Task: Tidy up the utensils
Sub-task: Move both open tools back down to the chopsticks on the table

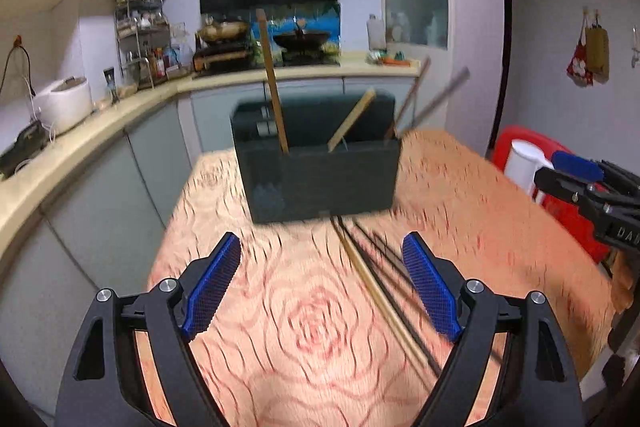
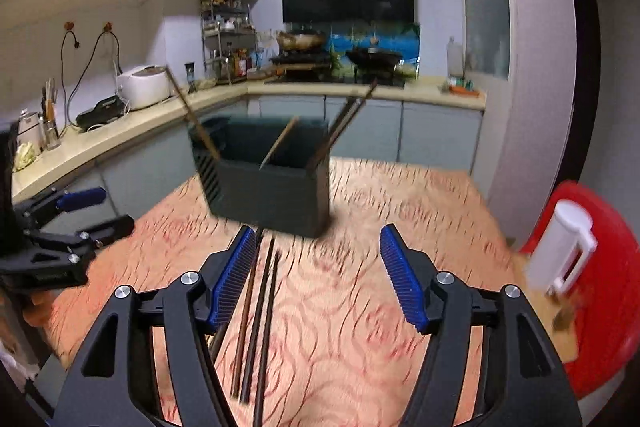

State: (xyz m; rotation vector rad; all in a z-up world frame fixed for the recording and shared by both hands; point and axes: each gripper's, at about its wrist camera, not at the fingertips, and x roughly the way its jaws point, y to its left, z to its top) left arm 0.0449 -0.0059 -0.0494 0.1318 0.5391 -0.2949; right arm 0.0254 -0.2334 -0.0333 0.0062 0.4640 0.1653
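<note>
While both views are motion-blurred, the following is noted.
Holder: dark rectangular box (image 1: 320, 179) set mid-table, far of both grippers; open cloth is seen right of it.
Table: rose-patterned orange cloth (image 1: 304, 327); left edge drops beside the cabinets.
Loose chopsticks (image 2: 256, 311): about four, thin, mostly dark, lain near the holder's front.
Left gripper (image 1: 322, 283): jaws spread, nothing held.
Right gripper (image 2: 318, 275): jaws apart, empty.

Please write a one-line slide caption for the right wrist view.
Open right hand-held gripper above loose chopsticks on the tablecloth, before the dark utensil box.
</note>
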